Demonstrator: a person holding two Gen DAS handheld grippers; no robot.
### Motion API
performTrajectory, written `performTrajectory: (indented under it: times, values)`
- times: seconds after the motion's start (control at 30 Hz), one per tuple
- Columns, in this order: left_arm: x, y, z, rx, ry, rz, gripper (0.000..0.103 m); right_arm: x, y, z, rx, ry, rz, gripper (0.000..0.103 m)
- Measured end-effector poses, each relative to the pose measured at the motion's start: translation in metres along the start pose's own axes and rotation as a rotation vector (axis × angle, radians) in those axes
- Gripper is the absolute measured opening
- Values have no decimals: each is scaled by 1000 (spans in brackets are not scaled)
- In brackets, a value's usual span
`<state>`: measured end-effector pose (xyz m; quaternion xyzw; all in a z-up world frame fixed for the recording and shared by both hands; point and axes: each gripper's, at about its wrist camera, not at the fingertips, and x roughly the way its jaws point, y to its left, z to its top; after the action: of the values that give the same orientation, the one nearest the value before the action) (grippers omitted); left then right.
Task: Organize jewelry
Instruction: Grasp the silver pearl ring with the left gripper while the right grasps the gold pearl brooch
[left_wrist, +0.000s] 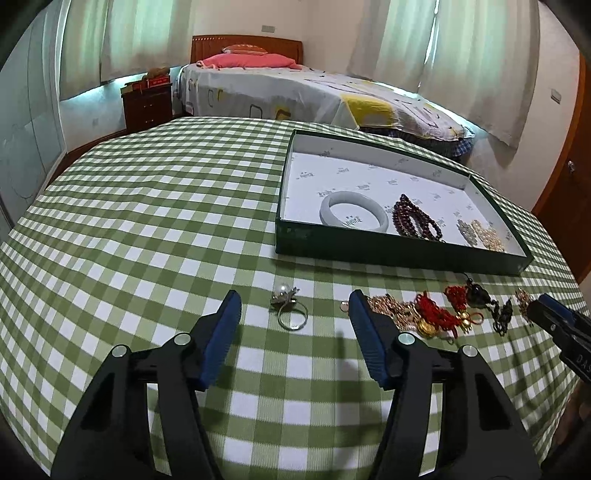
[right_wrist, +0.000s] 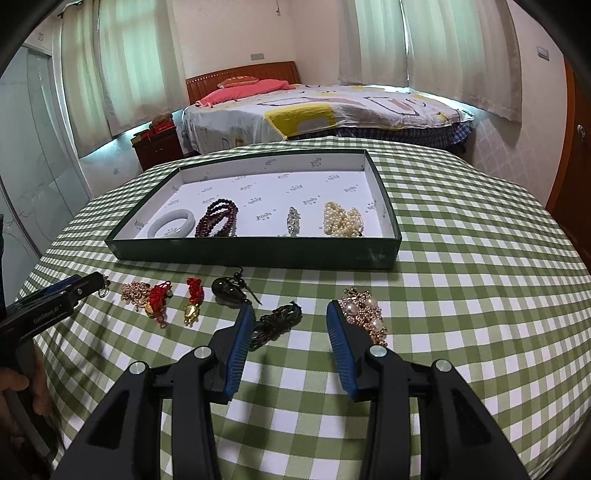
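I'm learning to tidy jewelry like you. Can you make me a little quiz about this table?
1. True or false: the white bangle lies inside the green tray.
2. How many pieces lie in the tray?
3. What sits between the left gripper fingers: A silver pearl ring, B gold chain, C nothing?

Key: 1 true. 2 four: bangle, dark red beads, silver brooch, pearl strand. 3 A, not yet pinched.
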<state>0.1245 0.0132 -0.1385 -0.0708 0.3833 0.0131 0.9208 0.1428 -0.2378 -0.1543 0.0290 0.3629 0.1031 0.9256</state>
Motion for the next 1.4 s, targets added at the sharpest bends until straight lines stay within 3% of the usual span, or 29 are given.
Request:
performTrajectory:
  times: [0.13,0.37,0.93,1.4]
  values:
    - [10,1,4,-13,28,-8,48,4,-3,1,6,10,0,41]
    - [20,4,4,-24,58,-25,22,8,-6,0,11,19,1,41]
    - [2,4,-3,-9,23,-26,20,2,-17,3,34,-2,-30,41]
    - [1,-5,-5,15,23,-33,20,19,-34,2,63,45,-77,41]
